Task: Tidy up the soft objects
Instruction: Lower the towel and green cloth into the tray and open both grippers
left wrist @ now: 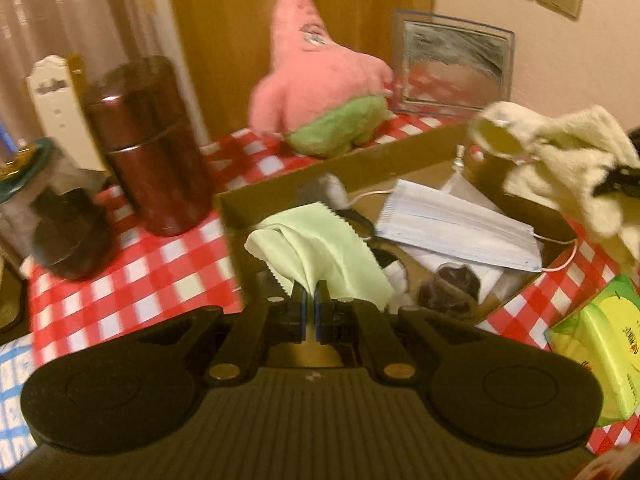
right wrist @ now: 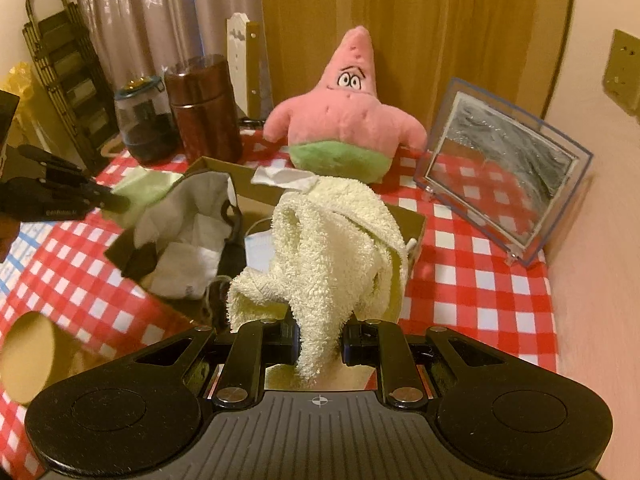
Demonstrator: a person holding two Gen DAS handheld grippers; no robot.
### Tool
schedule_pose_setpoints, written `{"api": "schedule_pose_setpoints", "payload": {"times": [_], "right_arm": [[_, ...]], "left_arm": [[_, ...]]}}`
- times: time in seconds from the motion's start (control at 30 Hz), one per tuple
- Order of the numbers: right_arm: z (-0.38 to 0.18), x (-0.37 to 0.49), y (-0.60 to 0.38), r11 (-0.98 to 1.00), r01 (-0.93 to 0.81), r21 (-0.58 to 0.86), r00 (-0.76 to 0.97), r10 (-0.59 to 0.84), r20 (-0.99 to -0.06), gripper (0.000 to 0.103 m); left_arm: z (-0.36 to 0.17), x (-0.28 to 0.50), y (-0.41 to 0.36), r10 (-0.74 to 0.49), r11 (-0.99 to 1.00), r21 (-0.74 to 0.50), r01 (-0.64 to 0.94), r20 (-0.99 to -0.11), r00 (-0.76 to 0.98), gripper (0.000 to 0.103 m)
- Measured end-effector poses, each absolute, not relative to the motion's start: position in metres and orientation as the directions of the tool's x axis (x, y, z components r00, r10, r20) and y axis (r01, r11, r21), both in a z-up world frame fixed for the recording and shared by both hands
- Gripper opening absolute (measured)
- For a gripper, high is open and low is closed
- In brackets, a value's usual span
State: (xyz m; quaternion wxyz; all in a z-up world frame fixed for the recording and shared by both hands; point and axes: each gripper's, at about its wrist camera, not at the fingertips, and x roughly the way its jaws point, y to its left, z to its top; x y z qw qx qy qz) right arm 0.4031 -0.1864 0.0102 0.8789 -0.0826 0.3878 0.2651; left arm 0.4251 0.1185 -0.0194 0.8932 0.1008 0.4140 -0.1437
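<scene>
My left gripper (left wrist: 310, 296) is shut on a light green cloth (left wrist: 320, 244) and holds it over the near left corner of the open cardboard box (left wrist: 280, 188). My right gripper (right wrist: 320, 340) is shut on a cream terry towel (right wrist: 332, 240) that hangs over the box (right wrist: 416, 224); the towel also shows in the left wrist view (left wrist: 568, 160). A face mask (left wrist: 460, 228) and a dark fuzzy item (left wrist: 452, 284) lie in the box. A pink starfish plush (right wrist: 344, 120) sits behind the box on the checkered cloth (right wrist: 480, 280). The left gripper (right wrist: 116, 200) and the green cloth (right wrist: 148, 188) show at the left of the right wrist view.
A dark red canister (left wrist: 152, 144) and a dark glass jar (left wrist: 60, 224) stand left of the box. A clear-framed picture (right wrist: 504, 172) leans at the right. A green tissue pack (left wrist: 600, 344) lies at the right. A wall is close on the right.
</scene>
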Motion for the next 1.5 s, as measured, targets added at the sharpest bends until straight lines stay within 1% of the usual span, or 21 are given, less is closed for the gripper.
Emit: {"api": "schedule_pose_setpoints", "payload": {"times": [0.07,0.2,0.47,0.63,0.73,0.8,0.9,1.03,1.1,1.17,1.2,1.3,1.33,1.4,1.43,1.47,1.5], "right_arm": [[0.005,0.414,-0.181,0.843,-0.534,0.061,0.552,0.402,-0.73,0.018],[-0.008,0.435,-0.169,0.839,-0.538,0.078,0.533,0.41,-0.74,0.018],[-0.028,0.459,-0.135,0.812,-0.567,0.142,0.472,0.461,-0.752,0.018],[-0.04,0.468,-0.106,0.773,-0.612,0.167,0.427,0.501,-0.753,0.018],[-0.046,0.475,-0.094,0.741,-0.631,0.23,0.384,0.556,-0.737,0.018],[-0.05,0.482,-0.087,0.737,-0.628,0.251,0.372,0.567,-0.735,0.018],[-0.058,0.495,-0.085,0.758,-0.612,0.227,0.378,0.532,-0.758,0.018],[-0.067,0.504,-0.091,0.789,-0.607,0.096,0.415,0.417,-0.808,0.018],[-0.073,0.507,-0.098,0.8,-0.595,0.082,0.411,0.39,-0.824,0.018],[-0.078,0.507,-0.105,0.805,-0.587,0.083,0.405,0.382,-0.831,0.019],[-0.08,0.506,-0.107,0.804,-0.589,0.082,0.403,0.38,-0.833,0.019],[-0.082,0.503,-0.107,0.8,-0.596,0.068,0.409,0.376,-0.831,0.021],[-0.082,0.502,-0.106,0.8,-0.596,0.068,0.409,0.376,-0.832,0.025],[-0.08,0.501,-0.106,0.8,-0.595,0.075,0.406,0.38,-0.831,0.04],[-0.079,0.502,-0.105,0.8,-0.595,0.08,0.402,0.381,-0.833,0.059],[-0.078,0.502,-0.105,0.803,-0.591,0.078,0.403,0.377,-0.834,0.073],[-0.077,0.5,-0.106,0.808,-0.585,0.072,0.41,0.371,-0.833,0.074]], "left_arm": [[-0.028,0.433,0.11,-0.196,0.927,0.049,0.372,-0.782,0.592,0.003],[-0.046,0.447,0.092,-0.201,0.904,0.059,0.423,-0.815,0.544,0.003],[-0.066,0.466,0.086,-0.179,0.901,0.066,0.43,-0.844,0.506,0.003],[-0.072,0.472,0.09,-0.185,0.908,0.043,0.416,-0.85,0.493,0.003],[-0.075,0.471,0.092,-0.196,0.91,0.029,0.413,-0.847,0.493,0.003],[-0.074,0.469,0.095,-0.204,0.913,0.018,0.408,-0.845,0.493,0.004],[-0.073,0.467,0.096,-0.206,0.911,0.02,0.412,-0.844,0.495,0.004],[-0.071,0.464,0.094,-0.211,0.904,0.028,0.427,-0.838,0.502,0.007],[-0.07,0.463,0.094,-0.222,0.904,0.019,0.428,-0.834,0.505,0.009],[-0.069,0.461,0.094,-0.234,0.904,0.008,0.428,-0.828,0.509,0.012],[-0.067,0.46,0.094,-0.236,0.903,0.007,0.429,-0.826,0.511,0.016],[-0.063,0.456,0.092,-0.242,0.904,0.004,0.428,-0.82,0.518,0.019],[-0.061,0.454,0.092,-0.244,0.905,0.002,0.426,-0.818,0.521,0.023],[-0.056,0.452,0.091,-0.244,0.905,0.005,0.425,-0.813,0.528,0.028],[-0.054,0.451,0.091,-0.242,0.905,0.007,0.425,-0.812,0.53,0.028],[-0.052,0.449,0.09,-0.237,0.907,0.012,0.422,-0.812,0.534,0.028],[-0.05,0.448,0.089,-0.232,0.908,0.017,0.419,-0.813,0.535,0.028]]}}
